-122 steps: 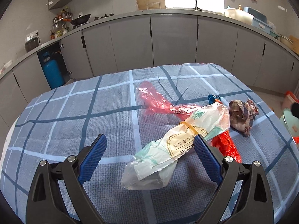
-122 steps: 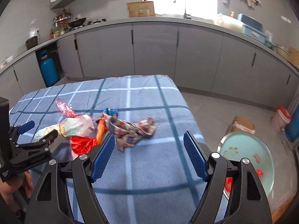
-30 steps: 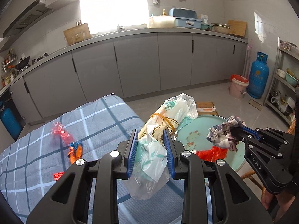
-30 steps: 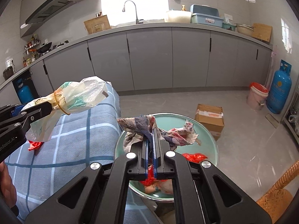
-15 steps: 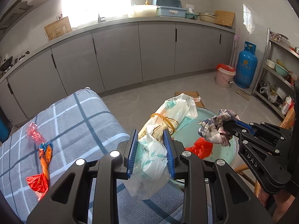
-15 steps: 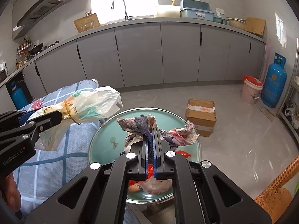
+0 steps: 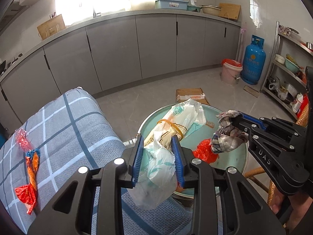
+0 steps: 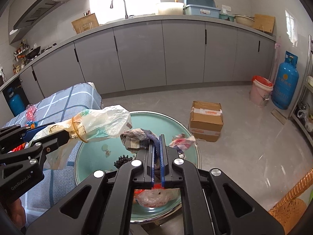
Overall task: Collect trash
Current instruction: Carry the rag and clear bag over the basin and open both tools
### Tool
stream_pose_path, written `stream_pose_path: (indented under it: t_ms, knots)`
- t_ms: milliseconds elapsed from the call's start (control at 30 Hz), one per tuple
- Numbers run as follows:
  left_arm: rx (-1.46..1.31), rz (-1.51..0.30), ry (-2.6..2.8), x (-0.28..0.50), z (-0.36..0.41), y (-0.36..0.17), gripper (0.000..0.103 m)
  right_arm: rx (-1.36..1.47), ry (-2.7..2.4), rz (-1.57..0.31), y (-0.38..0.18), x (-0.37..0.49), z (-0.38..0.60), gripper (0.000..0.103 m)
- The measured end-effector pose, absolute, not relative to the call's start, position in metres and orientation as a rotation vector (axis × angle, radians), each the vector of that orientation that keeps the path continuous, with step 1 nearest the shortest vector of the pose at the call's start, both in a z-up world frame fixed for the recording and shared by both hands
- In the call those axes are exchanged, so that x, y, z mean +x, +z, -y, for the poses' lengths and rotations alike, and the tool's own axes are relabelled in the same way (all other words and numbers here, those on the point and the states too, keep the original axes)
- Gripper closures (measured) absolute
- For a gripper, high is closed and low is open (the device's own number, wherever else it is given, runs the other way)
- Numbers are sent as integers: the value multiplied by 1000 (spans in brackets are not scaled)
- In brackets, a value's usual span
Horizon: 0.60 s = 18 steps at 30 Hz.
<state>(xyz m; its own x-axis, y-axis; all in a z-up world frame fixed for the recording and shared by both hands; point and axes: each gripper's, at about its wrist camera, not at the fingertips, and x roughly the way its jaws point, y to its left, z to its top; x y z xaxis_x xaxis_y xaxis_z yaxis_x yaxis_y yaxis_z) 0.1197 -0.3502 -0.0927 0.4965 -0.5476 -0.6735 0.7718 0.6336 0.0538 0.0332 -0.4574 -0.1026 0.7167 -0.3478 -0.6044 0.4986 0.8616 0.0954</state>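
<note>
I hold both loads over the basin (image 8: 195,146), the teal tub that stands on the floor beside the counter (image 7: 64,121) and takes the trash. My left gripper (image 7: 158,160) carries the bag (image 7: 162,154), a long clear wrapper bound with a yellow band; its jaws have just been opening and stand partly spread, yet the blue pads look to be against the bag's sides and it has not dropped. In the right wrist view the bag (image 8: 93,125) reaches out over the basin's near rim. My right gripper (image 8: 156,156) has its jaws pressed together, pinching the rag (image 8: 140,137), a crumpled patterned scrap that hangs above the basin's middle. Some trash lies in the basin already: a red wrapper (image 7: 203,152) and other bits I cannot make out well. My judgement is that the drop is the step in hand. To do it well I would keep both loads wholly inside the rim before release, since the bag is long and light and its tail hangs on the counter side, where it could catch the edge or slide out. I would open the left jaws fully, then the right, and watch that thin film does not cling to a pad. Two wrappers, one orange (image 7: 32,168) and one pink (image 7: 22,139), lie on the counter uncollected, so the task is partly done.
</note>
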Motion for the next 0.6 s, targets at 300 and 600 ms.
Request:
stream_pose_path:
  t_ms: [300,600]
  knots:
    - [372,-667,-815,120,345,-96,38,296,-478,-587,-105,26,458,62]
    - [375,-662,-812,120,342,-95,38,291,-481,-584,-101,27,457,61]
